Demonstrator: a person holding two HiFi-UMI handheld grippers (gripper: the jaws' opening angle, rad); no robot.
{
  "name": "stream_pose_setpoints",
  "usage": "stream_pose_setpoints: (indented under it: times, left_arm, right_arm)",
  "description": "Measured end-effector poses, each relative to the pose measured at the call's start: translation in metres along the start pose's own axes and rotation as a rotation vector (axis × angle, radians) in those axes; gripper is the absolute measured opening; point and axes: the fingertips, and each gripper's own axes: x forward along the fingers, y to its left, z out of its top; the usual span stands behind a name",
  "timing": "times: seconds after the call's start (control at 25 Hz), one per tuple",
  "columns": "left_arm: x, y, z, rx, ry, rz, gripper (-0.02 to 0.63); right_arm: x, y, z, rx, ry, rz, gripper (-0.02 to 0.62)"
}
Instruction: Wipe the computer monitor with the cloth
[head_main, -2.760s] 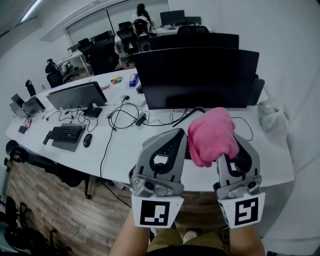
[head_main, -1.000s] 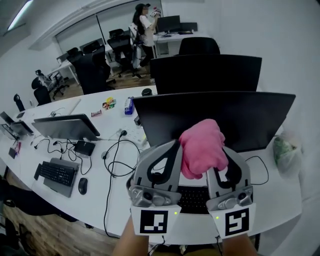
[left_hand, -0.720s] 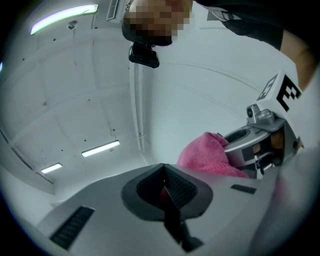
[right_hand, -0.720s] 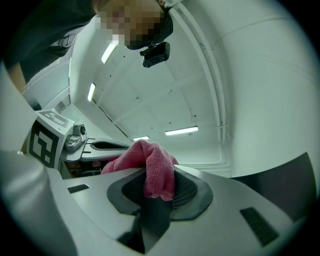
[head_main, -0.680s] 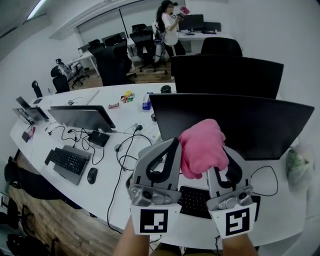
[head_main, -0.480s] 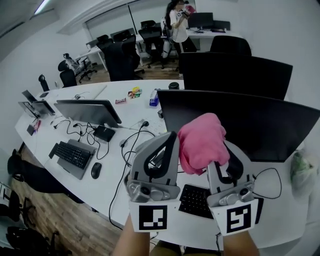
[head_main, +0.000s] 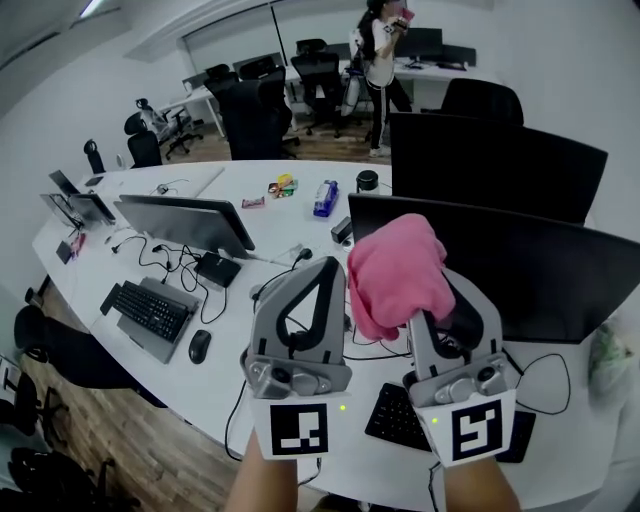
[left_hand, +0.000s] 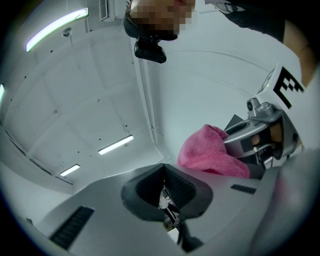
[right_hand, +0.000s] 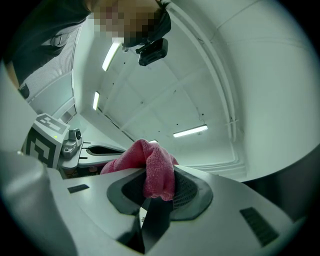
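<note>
In the head view my right gripper (head_main: 420, 298) is held upright, shut on a bunched pink cloth (head_main: 398, 272) that hangs over its tips. The left gripper (head_main: 328, 266) stands beside it, shut with nothing in it. Just behind the cloth is the wide black monitor (head_main: 530, 275) on the white desk (head_main: 290, 225); the cloth looks a little short of its screen. Both gripper views point up at the ceiling. The right gripper view shows the cloth (right_hand: 156, 172) pinched between the jaws. The left gripper view shows its jaws closed, with the cloth (left_hand: 207, 152) off to the right.
A second black monitor (head_main: 495, 165) stands behind the first. At the left are a grey monitor (head_main: 182, 222), a keyboard (head_main: 152, 310) and a mouse (head_main: 199, 346), with cables. A black keyboard (head_main: 395, 418) lies below the grippers. A person (head_main: 385, 40) stands far back among office chairs.
The view has swung and come nearer to the desk, so the black monitor now sits closer, to the right. Both grippers stay raised together, with the cloth still in the right one.
</note>
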Motion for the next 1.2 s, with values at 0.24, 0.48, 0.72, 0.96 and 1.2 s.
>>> stream_pose_setpoints:
  times: [0.24,0.48,0.72,0.96,1.2]
  left_arm:
    - [0.009,0.019,-0.032,-0.020,0.025,-0.001,0.005]
    - [0.018,0.033,-0.061,-0.057,0.040,-0.002,0.005]
    - [0.030,0.032,-0.078,-0.079,0.028,-0.021,0.005]
    - [0.040,0.028,-0.086,-0.100,0.022,-0.040,0.005]
    - [0.047,0.019,-0.087,-0.119,-0.012,-0.071,0.005]
  right_arm:
    - [0.032,0.005,-0.018,-0.006,0.022,-0.006,0.106]
    - [0.057,0.007,-0.033,-0.018,0.044,-0.014,0.106]
    - [0.071,0.006,-0.050,-0.023,0.063,-0.027,0.106]
    - [0.074,-0.001,-0.056,-0.038,0.078,-0.046,0.106]
    - [0.070,-0.011,-0.061,-0.067,0.094,-0.082,0.106]
